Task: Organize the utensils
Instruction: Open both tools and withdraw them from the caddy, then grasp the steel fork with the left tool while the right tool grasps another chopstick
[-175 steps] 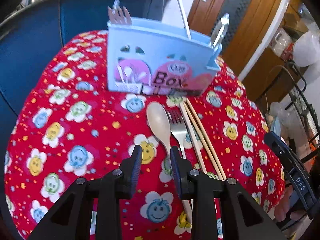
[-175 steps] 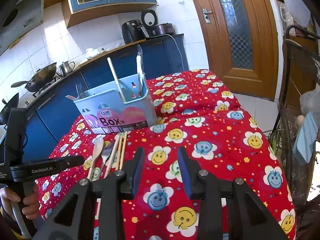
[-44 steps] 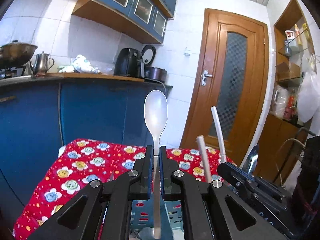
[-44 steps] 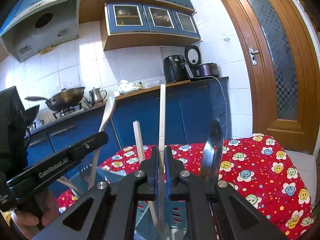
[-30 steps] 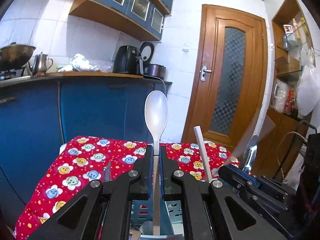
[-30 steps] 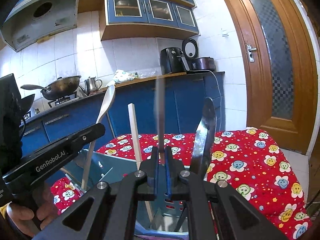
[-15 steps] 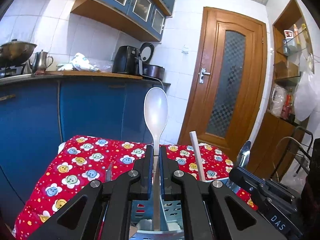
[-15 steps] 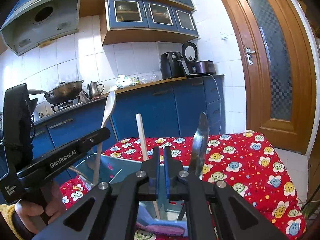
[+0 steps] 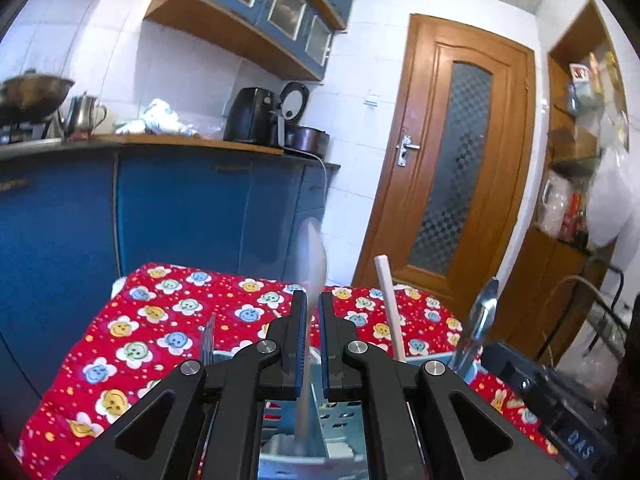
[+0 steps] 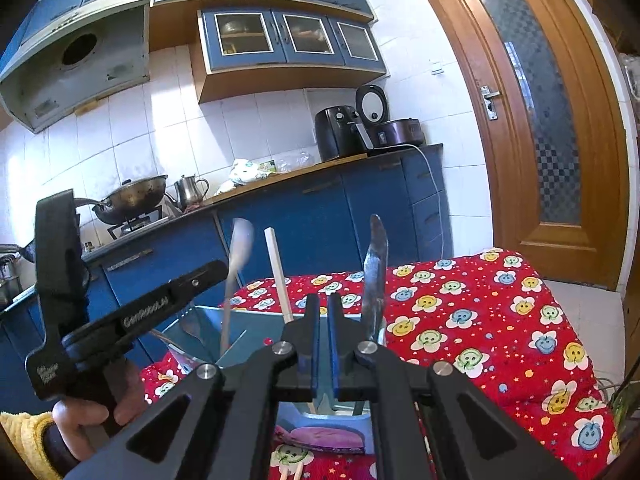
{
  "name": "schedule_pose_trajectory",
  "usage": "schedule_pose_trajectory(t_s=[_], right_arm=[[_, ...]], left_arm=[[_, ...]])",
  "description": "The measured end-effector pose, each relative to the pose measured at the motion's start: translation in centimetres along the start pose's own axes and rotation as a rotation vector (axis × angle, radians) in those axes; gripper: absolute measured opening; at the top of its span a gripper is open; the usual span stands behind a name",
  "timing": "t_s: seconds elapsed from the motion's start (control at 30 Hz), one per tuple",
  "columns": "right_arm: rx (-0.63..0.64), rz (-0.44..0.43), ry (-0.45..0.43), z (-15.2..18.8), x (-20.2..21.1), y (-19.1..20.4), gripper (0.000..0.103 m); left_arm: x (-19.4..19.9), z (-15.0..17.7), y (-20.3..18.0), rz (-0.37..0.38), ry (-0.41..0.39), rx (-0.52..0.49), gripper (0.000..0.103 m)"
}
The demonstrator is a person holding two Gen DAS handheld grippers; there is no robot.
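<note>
A light blue utensil box point(image 10: 208, 322) stands on the red smiley tablecloth point(image 10: 480, 320). My left gripper point(image 9: 313, 304) is above the box with its jaws slightly apart; a pale spoon point(image 9: 312, 252), motion-blurred, stands upright between them, its handle running down into the box point(image 9: 348, 420). The spoon also shows in the right wrist view point(image 10: 238, 256). My right gripper point(image 10: 323, 305) is empty, its jaws a narrow gap apart, just in front of the box. A white chopstick point(image 10: 277, 270) and a metal knife point(image 10: 375, 268) stand in the box.
Blue kitchen cabinets point(image 9: 180, 208) and a counter with a kettle, wok and air fryer point(image 10: 340, 136) lie behind the table. A wooden door point(image 10: 548, 120) is at the right. Chopstick tips point(image 10: 292, 472) lie on the cloth below the box.
The spoon has slipped lower between the left jaws and is now blurred, the jaws having parted a little. The right gripper let its chopstick go into the box earlier and has pulled back.
</note>
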State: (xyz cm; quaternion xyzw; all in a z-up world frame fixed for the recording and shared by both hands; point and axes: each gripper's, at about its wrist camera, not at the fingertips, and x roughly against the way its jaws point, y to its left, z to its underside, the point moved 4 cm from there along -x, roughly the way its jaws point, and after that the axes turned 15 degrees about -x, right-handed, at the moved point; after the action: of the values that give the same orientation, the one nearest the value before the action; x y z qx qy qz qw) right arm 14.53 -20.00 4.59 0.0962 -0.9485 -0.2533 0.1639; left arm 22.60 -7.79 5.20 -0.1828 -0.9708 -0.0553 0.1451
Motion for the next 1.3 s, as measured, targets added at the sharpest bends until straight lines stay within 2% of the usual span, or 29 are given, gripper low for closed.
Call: schedule_pose_trajectory(t_s=[0.13, 0.37, 0.5, 0.57, 0.9, 1.1, 1.3], right_arm=[[-0.007, -0.008, 0.003, 0.1, 0.0, 0.0, 0.006], [-0.019, -0.016, 0.009, 0.0, 0.3, 0.1, 0.006], [-0.043, -0.015, 0.027, -0.2, 0.9, 0.3, 0.013], [-0.054, -0.012, 0.041, -0.2, 1.6, 0.4, 0.015], [0.004, 0.066, 0.106, 0.8, 5.6, 1.9, 0.020], [0.037, 0.131, 0.176, 2.9, 7.1, 2.3, 0.020], [0.045, 0.161, 0.243, 5.0, 8.0, 2.3, 0.021]], left_arm=[[0.6, 0.0, -0.3, 0.002, 0.014, -0.026, 0.006], [1.5, -0.2, 0.2, 0.028, 0.039, -0.006, 0.007], [2.6, -0.4, 0.3, 0.043, 0.060, 0.002, 0.017], [3.2, -0.4, 0.4, 0.051, 0.067, 0.009, 0.019], [7.8, -0.5, -0.5, 0.094, 0.110, -0.026, 0.025], [9.9, 0.9, -1.8, 0.129, 0.181, -0.060, 0.026], [10.7, 3.1, -3.0, 0.158, 0.266, -0.087, 0.026]])
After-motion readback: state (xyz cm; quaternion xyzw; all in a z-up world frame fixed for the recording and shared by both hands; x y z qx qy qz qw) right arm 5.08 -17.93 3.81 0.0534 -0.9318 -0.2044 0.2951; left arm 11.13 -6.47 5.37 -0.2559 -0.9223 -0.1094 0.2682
